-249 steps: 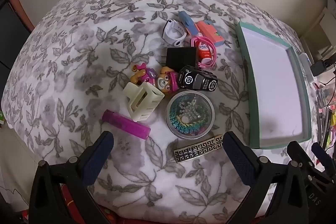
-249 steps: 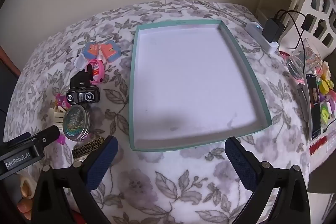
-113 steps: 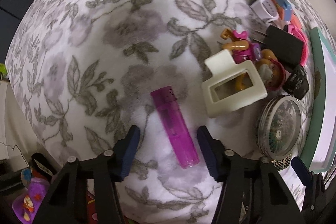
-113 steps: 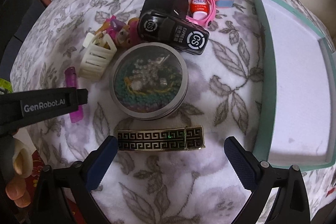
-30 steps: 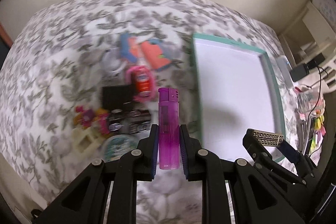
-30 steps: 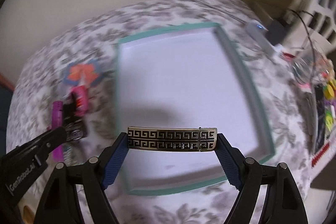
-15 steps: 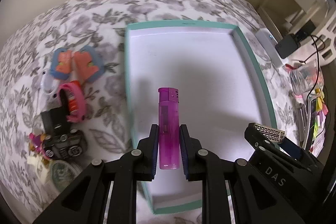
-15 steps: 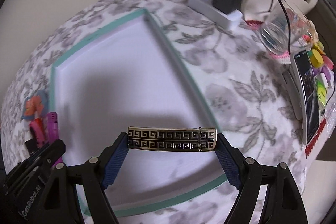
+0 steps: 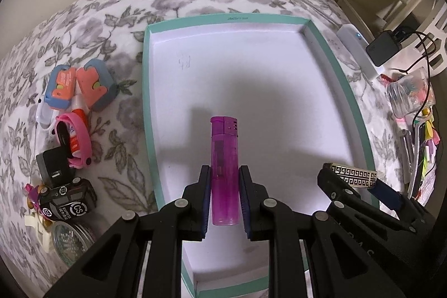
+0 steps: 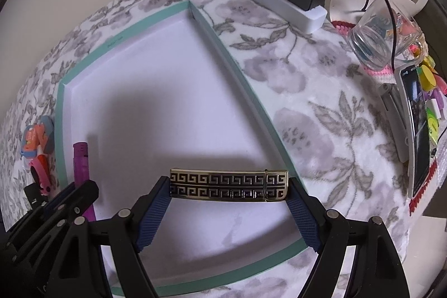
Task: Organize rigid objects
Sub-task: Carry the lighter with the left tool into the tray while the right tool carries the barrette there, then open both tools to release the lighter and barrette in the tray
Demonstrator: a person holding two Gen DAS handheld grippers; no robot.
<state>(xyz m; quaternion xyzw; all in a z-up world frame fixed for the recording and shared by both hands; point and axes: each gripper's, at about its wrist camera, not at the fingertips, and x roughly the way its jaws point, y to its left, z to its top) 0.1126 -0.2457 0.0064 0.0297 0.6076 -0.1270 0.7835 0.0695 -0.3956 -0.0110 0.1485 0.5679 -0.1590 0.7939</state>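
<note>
1. Your left gripper (image 9: 224, 196) is clamped on the lighter (image 9: 224, 172), pads pressing its lower half from both sides. The lighter points straight ahead along the fingers, cap end forward.
2. Ahead of and below that gripper lies the tray (image 9: 147, 108), white inside with a teal rim, on the flowered cloth (image 9: 117, 18). The lighter hangs over the tray's near middle; I cannot tell whether it touches the floor.
3. Your right gripper (image 10: 229, 196) is closed on the clip (image 10: 229, 185), a gold bar with a black key pattern, held crosswise by its two ends.
4. The clip sits over the tray's near right part, just inside the right wall.
5. To the left of your left gripper, outside the tray, is the pile: eraser (image 9: 79, 85), pink band (image 9: 73, 140), black adapter (image 9: 53, 165), toy car (image 9: 67, 204), and round tin (image 9: 72, 245) nearest you.
6. To the right of your right gripper, well apart from the tray, stand a power strip (image 10: 287, 4), a glass (image 10: 374, 43) and a phone (image 10: 417, 127).
</note>
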